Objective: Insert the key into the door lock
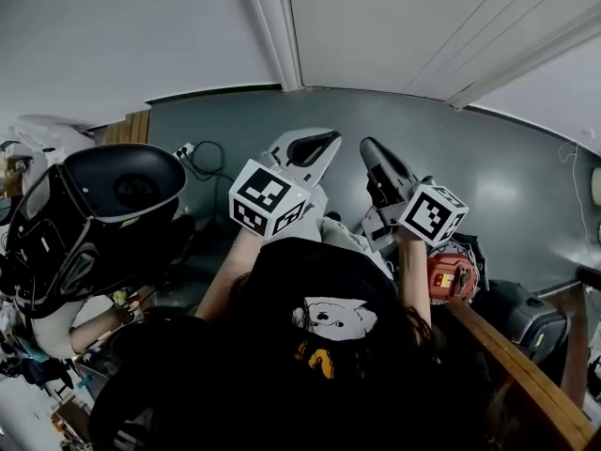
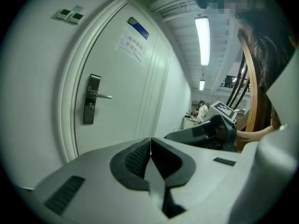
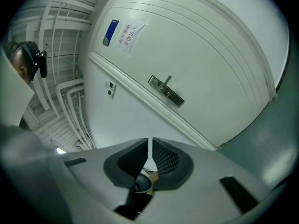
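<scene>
The white door [image 1: 441, 26] stands closed ahead. Its dark lock plate with a lever handle [image 2: 92, 99] shows in the left gripper view, and the lock plate [image 3: 166, 91] shows tilted in the right gripper view. My right gripper [image 3: 149, 146] is shut, and a small dark, brassy key head [image 3: 144, 182] sits behind the pads. My left gripper [image 2: 150, 143] is shut with nothing in it. Both the left gripper [image 1: 317, 145] and the right gripper [image 1: 376, 158] are held up in front of the door, well short of the lock.
A paper notice [image 2: 131, 44] is stuck on the door. A big black and white shell-shaped object [image 1: 94, 214] stands at the left, a red device [image 1: 451, 275] and a wooden rail [image 1: 516, 374] at the right. A cable [image 1: 202, 158] lies on the grey floor.
</scene>
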Demonstrator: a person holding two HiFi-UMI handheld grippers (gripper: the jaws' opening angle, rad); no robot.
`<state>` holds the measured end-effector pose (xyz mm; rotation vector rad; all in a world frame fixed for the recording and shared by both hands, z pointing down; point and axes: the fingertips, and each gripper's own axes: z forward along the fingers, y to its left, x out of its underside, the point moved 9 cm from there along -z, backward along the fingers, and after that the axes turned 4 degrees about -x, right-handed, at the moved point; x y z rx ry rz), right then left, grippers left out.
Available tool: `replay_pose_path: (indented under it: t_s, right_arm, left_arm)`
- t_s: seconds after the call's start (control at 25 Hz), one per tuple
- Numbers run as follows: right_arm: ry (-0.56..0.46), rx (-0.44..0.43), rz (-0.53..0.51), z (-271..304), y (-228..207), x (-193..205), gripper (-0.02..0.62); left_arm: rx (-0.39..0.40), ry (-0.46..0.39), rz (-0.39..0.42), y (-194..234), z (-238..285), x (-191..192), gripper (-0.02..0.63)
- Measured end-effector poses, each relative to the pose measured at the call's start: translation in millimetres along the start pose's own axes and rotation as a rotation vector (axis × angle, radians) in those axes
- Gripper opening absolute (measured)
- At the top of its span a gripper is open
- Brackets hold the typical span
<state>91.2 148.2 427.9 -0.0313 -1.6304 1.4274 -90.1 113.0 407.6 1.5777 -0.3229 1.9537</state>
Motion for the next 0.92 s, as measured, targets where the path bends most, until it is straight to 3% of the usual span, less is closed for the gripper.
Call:
replay_pose_path:
  t_s: [0.24, 0.52, 0.92]
  right_arm:
    - [-0.014, 0.025, -0.052, -23.8, 0.3, 3.3, 0.018]
    - [-0.068, 0.118, -0.151, -54.7, -2.8, -6.0, 0.018]
    - [-0.124, 0.227, -0.156, -83.4, -8.7, -9.5, 0.018]
  left_arm:
    - [0.027, 0.007, 0.001, -20.6, 0.1, 6.1, 0.009]
    - [0.096, 0.017, 0.028, -29.1, 9.9, 4.3, 0.009]
    - [0.156, 0.028, 0.058, -24.3, 16.3, -1.0, 0.009]
